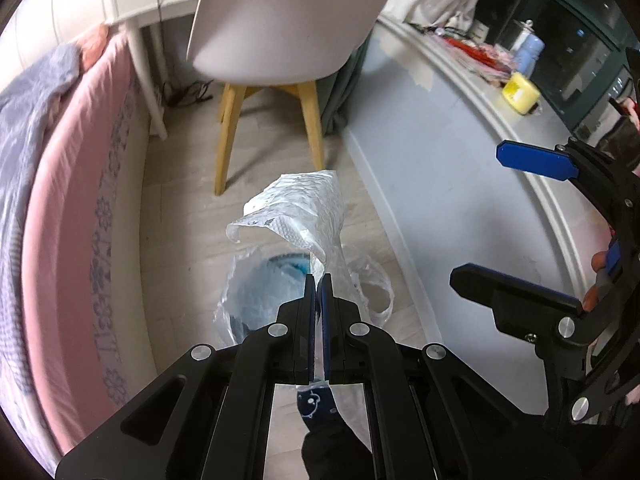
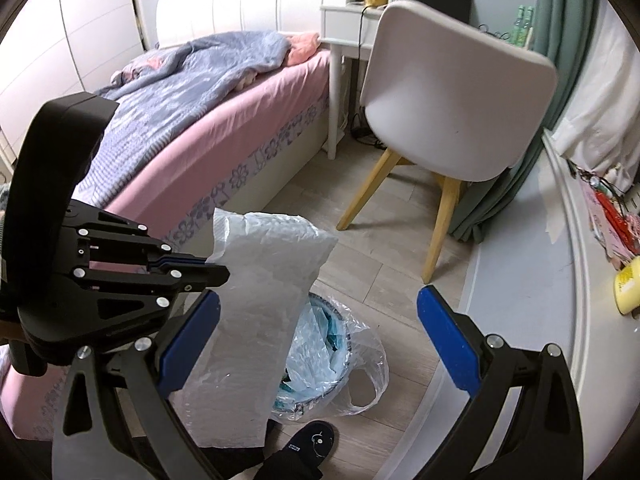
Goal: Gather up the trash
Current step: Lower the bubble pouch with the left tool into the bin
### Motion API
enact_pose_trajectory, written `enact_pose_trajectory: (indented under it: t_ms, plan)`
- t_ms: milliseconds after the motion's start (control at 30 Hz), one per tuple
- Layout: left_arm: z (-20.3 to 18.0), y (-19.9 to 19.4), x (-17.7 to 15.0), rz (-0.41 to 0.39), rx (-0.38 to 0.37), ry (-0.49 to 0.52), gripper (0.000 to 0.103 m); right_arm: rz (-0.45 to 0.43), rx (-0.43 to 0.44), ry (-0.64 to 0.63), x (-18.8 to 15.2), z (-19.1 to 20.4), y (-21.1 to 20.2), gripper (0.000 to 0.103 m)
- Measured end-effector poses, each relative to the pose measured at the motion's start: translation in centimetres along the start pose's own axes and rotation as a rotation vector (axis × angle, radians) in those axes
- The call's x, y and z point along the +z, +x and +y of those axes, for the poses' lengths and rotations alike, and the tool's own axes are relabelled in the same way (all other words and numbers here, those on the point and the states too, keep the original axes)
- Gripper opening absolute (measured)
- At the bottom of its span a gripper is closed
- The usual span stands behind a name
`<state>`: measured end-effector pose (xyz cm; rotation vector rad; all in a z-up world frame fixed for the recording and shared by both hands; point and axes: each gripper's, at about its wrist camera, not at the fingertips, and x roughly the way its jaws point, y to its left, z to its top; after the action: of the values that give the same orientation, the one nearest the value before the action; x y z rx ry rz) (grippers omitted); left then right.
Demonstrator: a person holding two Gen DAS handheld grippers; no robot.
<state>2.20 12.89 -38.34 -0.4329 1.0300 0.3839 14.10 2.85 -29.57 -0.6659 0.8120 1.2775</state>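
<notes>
1. Closest to the left wrist camera, the left tongs (image 1: 319,280) are pressed together on a sheet of bubble wrap (image 1: 304,216), which stands up crumpled beyond their tips; in the right wrist view the same tongs (image 2: 218,268) reach in from the left edge and pinch the sheet (image 2: 260,300) at its upper left side.
2. Right tongs (image 2: 318,332) stand wide apart with nothing between their blue pads; the hanging sheet lies just in front of the left-hand pad (image 2: 188,344). From the left wrist view these tongs (image 1: 516,216) show at the right edge, also spread wide.
3. Below the sheet, on the wooden floor (image 2: 372,248), sits a round trash bin (image 2: 320,364) lined with a clear plastic bag, crumpled pale blue and white waste inside it; the bag's handles spill over the rim to the right.
4. One dark slipper (image 2: 308,440) with a small face printed on it is on the floor just beside the bin, near the bottom edge.
5. Behind the bin stands a white chair (image 2: 452,100) on wooden legs, next to a white desk (image 2: 340,24).
6. Left of them is a bed (image 2: 208,152) with a pink sheet and a rumpled blue quilt.
7. Along the right side runs a pale ledge (image 1: 480,92) carrying a yellow container (image 1: 520,92) and assorted clutter.
</notes>
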Motion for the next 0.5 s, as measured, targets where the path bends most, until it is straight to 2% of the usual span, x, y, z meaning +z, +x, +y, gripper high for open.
enact_pose_trajectory:
  t_ms: [500]
  plan:
    - [3.1, 9.8, -3.7, 0.121, 0.002, -0.065, 0.001, 0.102, 0.056, -0.049, -3.0, -0.4, 9.5, 0.096]
